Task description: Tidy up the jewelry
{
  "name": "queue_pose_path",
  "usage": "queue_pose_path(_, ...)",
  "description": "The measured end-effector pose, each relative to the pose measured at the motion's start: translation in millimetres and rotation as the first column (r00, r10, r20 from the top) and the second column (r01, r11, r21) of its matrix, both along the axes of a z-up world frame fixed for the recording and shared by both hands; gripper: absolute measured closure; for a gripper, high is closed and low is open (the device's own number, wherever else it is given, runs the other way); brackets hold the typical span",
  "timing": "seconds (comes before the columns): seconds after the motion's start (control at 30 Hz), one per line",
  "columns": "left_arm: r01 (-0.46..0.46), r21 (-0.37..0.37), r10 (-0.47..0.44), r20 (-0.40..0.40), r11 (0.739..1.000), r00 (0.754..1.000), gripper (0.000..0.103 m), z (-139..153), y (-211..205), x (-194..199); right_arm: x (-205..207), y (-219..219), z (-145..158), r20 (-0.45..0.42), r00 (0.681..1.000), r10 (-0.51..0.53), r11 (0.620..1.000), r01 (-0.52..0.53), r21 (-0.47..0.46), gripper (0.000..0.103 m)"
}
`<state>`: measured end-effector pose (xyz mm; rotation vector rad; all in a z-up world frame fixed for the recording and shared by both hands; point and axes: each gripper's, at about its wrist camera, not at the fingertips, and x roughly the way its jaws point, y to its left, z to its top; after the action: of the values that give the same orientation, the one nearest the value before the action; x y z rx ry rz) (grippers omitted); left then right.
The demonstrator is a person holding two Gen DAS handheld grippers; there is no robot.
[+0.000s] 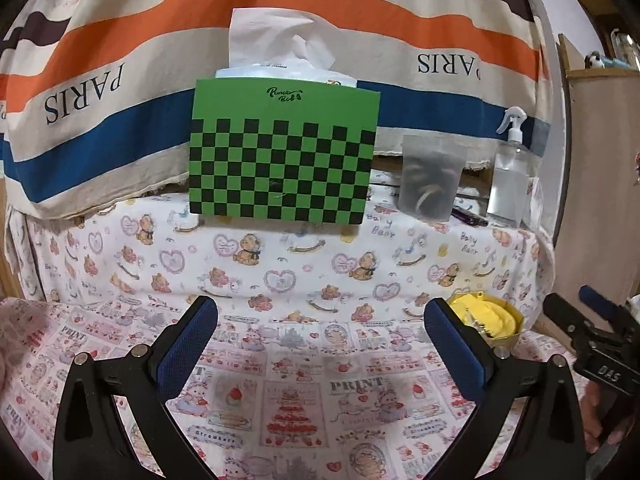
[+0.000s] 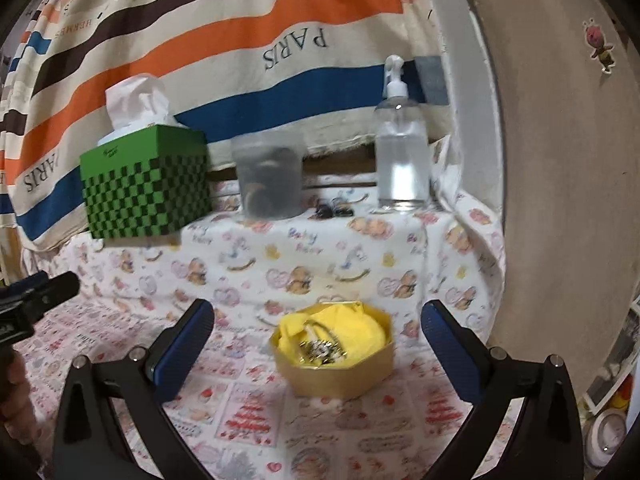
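A small tan hexagonal box [image 2: 334, 376] lined with yellow cloth holds a tangle of metal jewelry [image 2: 322, 350]. It stands on the printed cloth, straight ahead of my right gripper [image 2: 318, 324], which is open and empty just short of it. In the left wrist view the same box [image 1: 496, 320] shows partly behind the right finger [image 1: 456, 344]. My left gripper [image 1: 320, 320] is open and empty above the cloth. The right gripper's body [image 1: 596, 336] shows at the right edge of that view.
A green checkered tissue box [image 1: 280, 156] stands on a raised cloth-covered ledge at the back. Beside it are a frosted plastic cup [image 2: 268, 176] holding dark items, small dark objects [image 2: 334, 210], and a clear spray bottle [image 2: 402, 148]. A striped PARIS cloth hangs behind.
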<state>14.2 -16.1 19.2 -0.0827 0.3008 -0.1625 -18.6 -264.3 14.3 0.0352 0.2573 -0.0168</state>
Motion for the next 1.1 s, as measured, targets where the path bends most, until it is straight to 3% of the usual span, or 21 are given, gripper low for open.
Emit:
queue_pose_path(0.27,-0.030,0.101,0.027,0.031,0.994,0.999,0.000,-13.3,-15.9,0.2,4.1,4.9,-6.4,-0.030,0.999,0.012,1.000,-0.012,-0.016,0.000)
queue_pose_path(0.47,0.021,0.090,-0.020,-0.011,0.996,1.000,0.000,-15.8,-17.0,6.0,8.7,3.3,-8.6,-0.061,0.998,-0.007,1.000,0.005,-0.024,0.000)
queue_pose_path(1.1,-0.011,0.121,0.014,-0.021,0.993,1.000,0.000,-16.9,-20.4,8.4,6.9,2.8,-8.5,-0.061,0.998,-0.025,0.999,0.024,-0.024,0.000)
